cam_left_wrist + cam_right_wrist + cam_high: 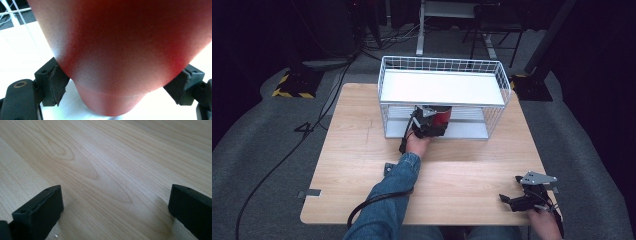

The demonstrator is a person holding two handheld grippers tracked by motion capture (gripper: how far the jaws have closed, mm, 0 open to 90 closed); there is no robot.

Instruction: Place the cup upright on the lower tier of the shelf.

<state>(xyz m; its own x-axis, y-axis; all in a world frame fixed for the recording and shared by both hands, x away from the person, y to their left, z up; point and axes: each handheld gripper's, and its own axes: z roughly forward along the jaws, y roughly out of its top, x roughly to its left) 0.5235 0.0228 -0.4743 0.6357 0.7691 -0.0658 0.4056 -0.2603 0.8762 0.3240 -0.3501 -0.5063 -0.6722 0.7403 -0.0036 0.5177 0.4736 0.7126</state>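
So a red cup (442,119) is being held by the left gripper (432,126) right at the front opening of the white wire rack (442,65), on the lower shelf level, under the white upper shelf (441,87). In the left gripper view the cup (120,55) is being pinched on both sides by the pads (57,80), so the jaws are clamped on it, not loose. Whether the cup's base is already being rested on the lower shelf or is being carried just above it can't really be told from these angles.

The step in hand is probably either the cup being set into the rack or being pulled out of it; honestly it could be read both ways. Whichever it is, the next move is going to need care: the cup should be kept level and low enough that the upper shelf isn't being bumped, and the wire sides are being passed pretty closely.

The right gripper (524,197) is being parked near the front right corner of the table, jaws spread wide with nothing between them, just wood grain (105,170) being looked at.

The table (362,165) is light wood, sitting on grey carpet (257,150), with cables (277,165) being trailed across the floor and dark stands and furniture legs at the back.
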